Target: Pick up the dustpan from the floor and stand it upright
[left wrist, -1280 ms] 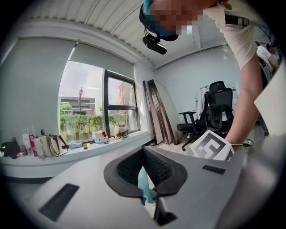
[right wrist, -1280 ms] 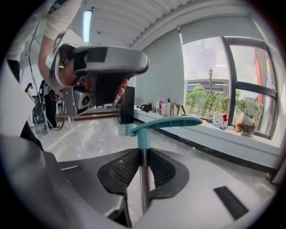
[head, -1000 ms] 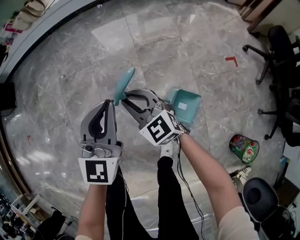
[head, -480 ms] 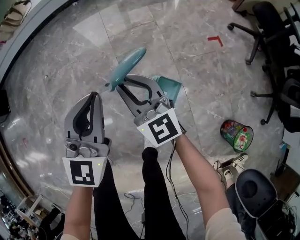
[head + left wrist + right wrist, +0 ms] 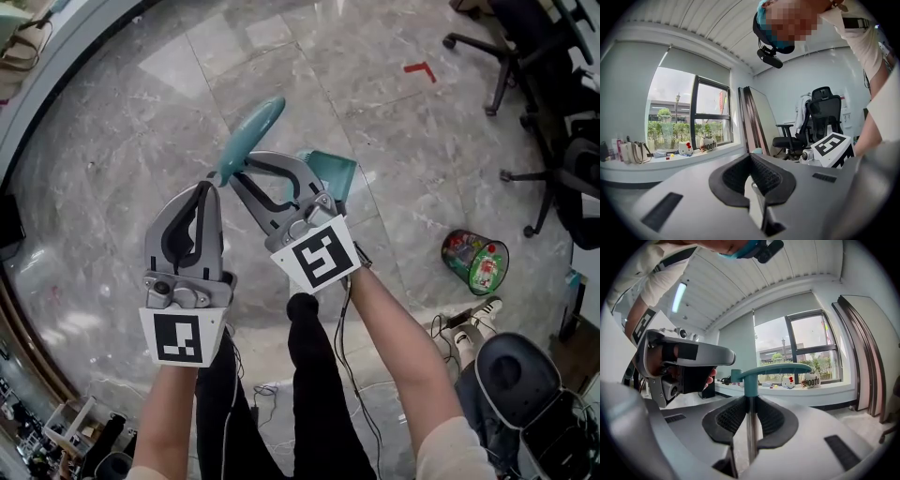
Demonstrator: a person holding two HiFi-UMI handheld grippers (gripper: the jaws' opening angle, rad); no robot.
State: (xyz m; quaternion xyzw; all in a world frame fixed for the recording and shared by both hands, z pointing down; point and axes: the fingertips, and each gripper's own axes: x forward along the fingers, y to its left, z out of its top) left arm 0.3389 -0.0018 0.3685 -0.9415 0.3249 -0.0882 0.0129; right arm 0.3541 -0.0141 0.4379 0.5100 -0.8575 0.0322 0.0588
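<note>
The dustpan has a teal handle (image 5: pixel 249 137) on a thin metal pole, and a teal pan (image 5: pixel 334 172) that shows past my right gripper. My right gripper (image 5: pixel 236 180) is shut on the pole just below the handle and holds the dustpan off the floor. In the right gripper view the pole (image 5: pixel 750 437) runs up between the black pads of my right gripper (image 5: pixel 749 401) to the handle (image 5: pixel 771 369). My left gripper (image 5: pixel 208 189) hangs beside it, shut and empty. Its pads meet with nothing between them in the left gripper view (image 5: pixel 752 176).
Grey marble floor (image 5: pixel 141 122) lies below. A colourful small bin (image 5: pixel 475 266) stands at the right, with black office chairs (image 5: pixel 534 66) behind it and another chair (image 5: pixel 514 377) at the lower right. A red tape mark (image 5: pixel 418 68) is on the floor. A cable trails by the person's legs (image 5: pixel 319 394).
The teal handle has risen and the pan has slid in under my right gripper, so less of it shows. My left gripper stays shut alongside.
</note>
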